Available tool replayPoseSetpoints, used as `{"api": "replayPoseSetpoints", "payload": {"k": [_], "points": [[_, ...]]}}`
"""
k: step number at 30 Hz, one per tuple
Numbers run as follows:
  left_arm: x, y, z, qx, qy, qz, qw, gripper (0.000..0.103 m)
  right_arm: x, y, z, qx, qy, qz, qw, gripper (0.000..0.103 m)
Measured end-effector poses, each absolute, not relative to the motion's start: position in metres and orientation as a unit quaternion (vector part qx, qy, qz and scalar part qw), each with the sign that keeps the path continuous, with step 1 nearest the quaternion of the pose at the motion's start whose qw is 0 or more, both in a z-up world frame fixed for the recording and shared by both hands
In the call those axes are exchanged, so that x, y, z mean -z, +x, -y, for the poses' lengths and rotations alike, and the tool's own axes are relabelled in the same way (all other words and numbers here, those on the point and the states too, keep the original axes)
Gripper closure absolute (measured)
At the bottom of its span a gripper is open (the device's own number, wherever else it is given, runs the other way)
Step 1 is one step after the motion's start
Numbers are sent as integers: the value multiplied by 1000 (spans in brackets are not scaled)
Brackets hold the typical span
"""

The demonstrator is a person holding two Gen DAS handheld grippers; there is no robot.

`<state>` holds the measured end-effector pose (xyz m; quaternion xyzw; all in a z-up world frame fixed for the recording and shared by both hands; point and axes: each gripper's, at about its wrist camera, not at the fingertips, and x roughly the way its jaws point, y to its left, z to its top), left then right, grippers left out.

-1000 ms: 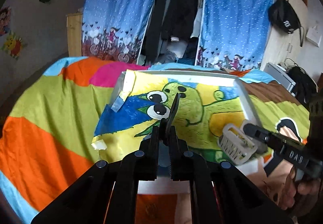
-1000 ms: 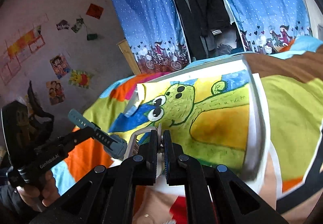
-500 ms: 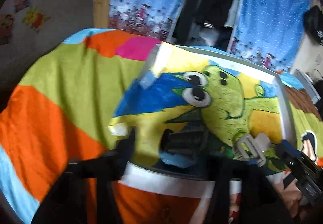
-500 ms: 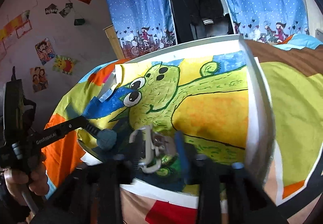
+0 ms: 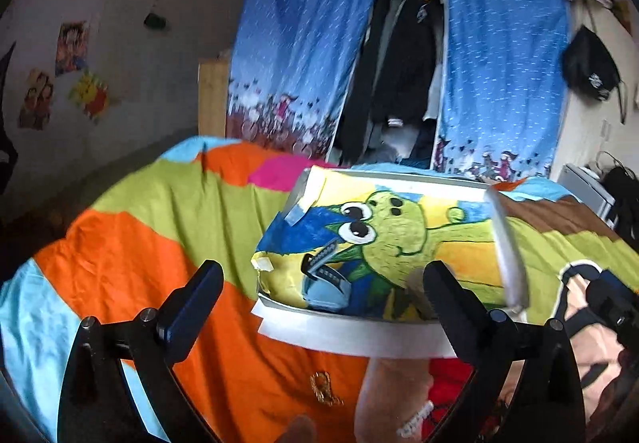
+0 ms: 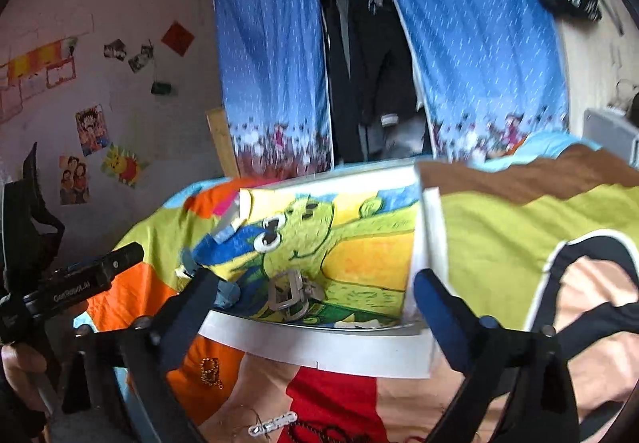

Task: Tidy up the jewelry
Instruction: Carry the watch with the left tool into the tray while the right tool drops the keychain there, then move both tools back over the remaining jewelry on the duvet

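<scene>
Room: bedroom, blue printed curtains [image 5: 303, 51] parted over dark hanging clothes, stickers and pictures on the pale wall.
Bed: colour-block bedspread [image 5: 159, 227] in orange, green, pink and light blue.
Tray: shallow white tray [image 5: 351, 339] on the bedspread, lined with a cartoon drawing of a green creature.
Dark hair clip: black-and-blue comb clip [image 5: 325, 277] lying in the tray's near left corner.
Pale hair clip: grey claw clip [image 6: 289, 295] lying inside the tray near its front wall, just beside the dark one.
Loose jewelry: gold chain piece [image 6: 209, 369] on the orange patch in front of the tray; white barrette [image 6: 273, 423] on the red patch nearer still.
Left tool [image 5: 323, 279]: jaws have just been opening, now spread wide, nothing gripped, held back from the tray.
Right tool [image 6: 315, 283]: jaws likewise just been opening, now wide, nothing gripped, the claw clip lying free beyond them.
</scene>
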<state>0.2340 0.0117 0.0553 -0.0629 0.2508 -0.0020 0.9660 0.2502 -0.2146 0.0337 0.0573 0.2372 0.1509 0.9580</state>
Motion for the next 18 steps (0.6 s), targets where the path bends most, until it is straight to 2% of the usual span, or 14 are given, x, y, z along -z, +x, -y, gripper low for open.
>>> {"api": "replayPoseSetpoints", "payload": {"k": [9, 18], "points": [[-70, 156, 8, 40, -59, -227, 971, 4, -60, 163, 231, -121, 36, -184, 975, 0], [-48, 99, 22, 62, -51, -248, 966, 4, -44, 89, 239, -109, 13, -184, 977, 0]]}}
